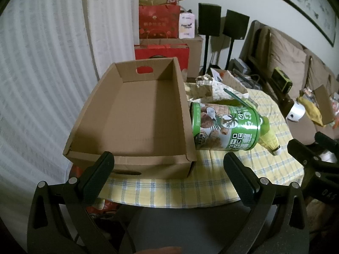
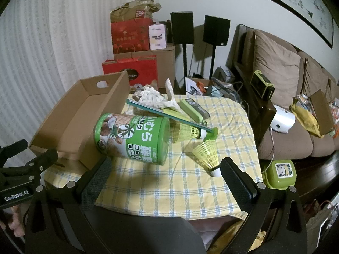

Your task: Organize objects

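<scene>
Along the left edge of the table (image 2: 190, 192) sits a cardboard box (image 1: 135, 114), open at the top and with nothing in it that I can see, so the sorting looks barely begun. Just beside the box's right wall a green tin (image 2: 135, 137) lies on its side on the checked cloth. Beyond it, toward the far edge, is a crumpled paper bag (image 2: 154, 99), with a long teal stick (image 2: 167, 115) leaning across a flat green case (image 2: 193, 110). Further right lie two yellow shuttlecocks (image 2: 208, 153), one close to the tin, the other nearer the front right corner. All of these are still outside the box, so by my reckoning everything is left to do.

The left gripper (image 1: 168, 167) hovers at the front edge by the box's near wall, jaws wide apart, holding nothing. The right gripper (image 2: 167, 169) hangs over the front edge too, jaws equally wide, empty, the tin just ahead of its left finger and a shuttlecock by its right.
</scene>
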The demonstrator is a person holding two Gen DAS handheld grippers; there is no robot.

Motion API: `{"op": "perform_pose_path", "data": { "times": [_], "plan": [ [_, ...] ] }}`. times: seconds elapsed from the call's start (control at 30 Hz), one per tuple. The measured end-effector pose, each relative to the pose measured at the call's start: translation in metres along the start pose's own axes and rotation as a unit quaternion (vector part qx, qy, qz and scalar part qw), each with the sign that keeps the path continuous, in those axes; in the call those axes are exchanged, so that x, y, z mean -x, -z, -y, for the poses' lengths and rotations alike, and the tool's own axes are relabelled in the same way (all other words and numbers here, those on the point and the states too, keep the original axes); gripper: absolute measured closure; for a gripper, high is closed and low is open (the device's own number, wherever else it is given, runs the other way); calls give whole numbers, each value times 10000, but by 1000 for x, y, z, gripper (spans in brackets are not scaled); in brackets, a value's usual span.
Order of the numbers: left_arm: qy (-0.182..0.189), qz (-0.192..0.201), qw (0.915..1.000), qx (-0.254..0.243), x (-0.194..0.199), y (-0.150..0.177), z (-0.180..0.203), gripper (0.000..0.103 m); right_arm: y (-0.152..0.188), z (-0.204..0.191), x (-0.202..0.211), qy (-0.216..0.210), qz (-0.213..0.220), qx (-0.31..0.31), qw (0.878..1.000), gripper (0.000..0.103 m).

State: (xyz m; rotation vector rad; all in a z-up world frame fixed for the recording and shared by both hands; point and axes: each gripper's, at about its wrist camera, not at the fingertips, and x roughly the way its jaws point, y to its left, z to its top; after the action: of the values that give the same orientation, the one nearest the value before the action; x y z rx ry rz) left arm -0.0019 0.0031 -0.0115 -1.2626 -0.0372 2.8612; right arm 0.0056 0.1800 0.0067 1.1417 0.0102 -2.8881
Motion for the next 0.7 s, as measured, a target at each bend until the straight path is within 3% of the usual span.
{"op": "perform_pose_path", "data": {
  "times": [0.47, 0.7],
  "plan": [
    [-57, -4, 10000, -49, -1, 0, 1, 0, 0, 0, 1, -3, -10, -8, 10000, 0],
    [-12, 229, 9992, -337, 3, 0, 6, 0, 0, 1, 3, 3, -7, -18, 10000, 0]
  ]
}}
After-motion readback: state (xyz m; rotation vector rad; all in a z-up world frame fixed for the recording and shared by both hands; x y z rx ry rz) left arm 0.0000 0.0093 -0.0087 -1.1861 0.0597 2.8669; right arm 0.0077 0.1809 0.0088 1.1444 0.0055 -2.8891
